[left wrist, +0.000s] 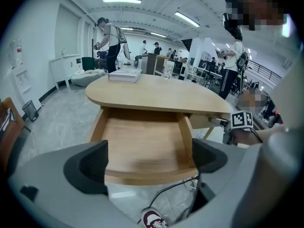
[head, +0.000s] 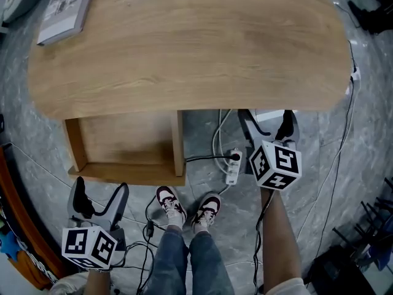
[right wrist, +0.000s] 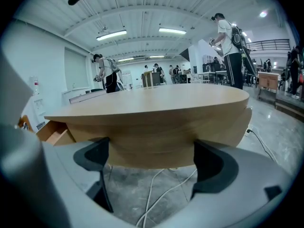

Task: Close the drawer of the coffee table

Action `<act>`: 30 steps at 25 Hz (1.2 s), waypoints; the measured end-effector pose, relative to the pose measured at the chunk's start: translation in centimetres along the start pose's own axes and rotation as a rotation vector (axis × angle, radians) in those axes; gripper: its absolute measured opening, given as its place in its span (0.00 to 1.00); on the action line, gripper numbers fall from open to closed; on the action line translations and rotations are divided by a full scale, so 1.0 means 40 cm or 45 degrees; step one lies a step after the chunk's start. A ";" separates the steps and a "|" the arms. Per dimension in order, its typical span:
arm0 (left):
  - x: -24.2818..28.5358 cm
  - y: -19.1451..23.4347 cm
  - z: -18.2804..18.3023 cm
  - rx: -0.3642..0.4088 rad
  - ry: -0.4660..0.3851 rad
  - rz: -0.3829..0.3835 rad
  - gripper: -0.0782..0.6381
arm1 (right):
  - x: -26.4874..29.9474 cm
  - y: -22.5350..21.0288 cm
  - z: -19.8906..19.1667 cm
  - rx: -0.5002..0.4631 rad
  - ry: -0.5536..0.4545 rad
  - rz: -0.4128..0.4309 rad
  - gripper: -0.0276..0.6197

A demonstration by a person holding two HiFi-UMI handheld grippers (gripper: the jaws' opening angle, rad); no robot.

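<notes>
While drawer (head: 123,141) stands out from coffee table (head: 184,42), left gripper (head: 100,196) and right gripper (head: 266,126) gape empty; front edge best pushed squarely.

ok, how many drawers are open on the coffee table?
1. The drawer juts from under the coffee table on the person's left, ahead of the left gripper, empty. Others could be hidden under the top.

An open lab hall: ceiling strip lights (left wrist: 122,0), people (right wrist: 227,42) wearing backpack rigs standing about, cables (head: 206,158) and a power strip (head: 233,166) on the grey floor (head: 368,152).
</notes>
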State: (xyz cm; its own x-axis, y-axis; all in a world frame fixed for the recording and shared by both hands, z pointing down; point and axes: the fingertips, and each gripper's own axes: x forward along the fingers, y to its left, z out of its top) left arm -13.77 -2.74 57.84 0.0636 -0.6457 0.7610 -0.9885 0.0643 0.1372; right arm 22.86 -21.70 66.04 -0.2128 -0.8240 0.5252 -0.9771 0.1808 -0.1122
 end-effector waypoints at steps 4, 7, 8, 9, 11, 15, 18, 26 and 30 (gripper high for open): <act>-0.003 0.020 -0.006 -0.028 0.003 0.023 0.87 | 0.020 -0.002 0.013 0.002 -0.002 -0.002 0.91; -0.005 0.030 -0.012 -0.039 -0.001 0.026 0.87 | 0.034 -0.002 0.021 0.003 -0.001 0.001 0.91; -0.007 0.034 -0.014 -0.043 -0.003 0.029 0.87 | 0.039 -0.002 0.023 0.003 0.000 0.002 0.91; -0.009 0.038 -0.017 -0.048 -0.005 0.033 0.87 | 0.043 -0.002 0.026 0.003 0.000 0.002 0.91; -0.016 0.046 -0.022 -0.062 -0.009 0.042 0.87 | 0.051 -0.002 0.031 0.003 0.001 0.000 0.91; -0.033 0.052 -0.039 -0.072 -0.011 0.047 0.87 | 0.053 -0.003 0.035 0.002 -0.010 -0.005 0.92; -0.045 0.059 -0.043 -0.082 -0.018 0.058 0.87 | 0.051 -0.005 0.038 -0.003 -0.012 -0.008 0.91; -0.080 0.059 -0.047 -0.152 -0.085 0.067 0.87 | -0.084 -0.007 0.047 0.053 -0.047 -0.093 0.67; -0.105 0.056 -0.055 -0.205 -0.123 0.075 0.87 | -0.197 0.046 0.077 0.038 -0.130 -0.121 0.40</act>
State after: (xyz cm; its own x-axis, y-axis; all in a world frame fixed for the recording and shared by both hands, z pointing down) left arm -15.95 1.78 56.33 -0.0145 -0.7066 0.7075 -0.9548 0.2199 0.2001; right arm 22.72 -16.54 59.11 -0.1166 -0.8874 0.4461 -0.9922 0.0841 -0.0921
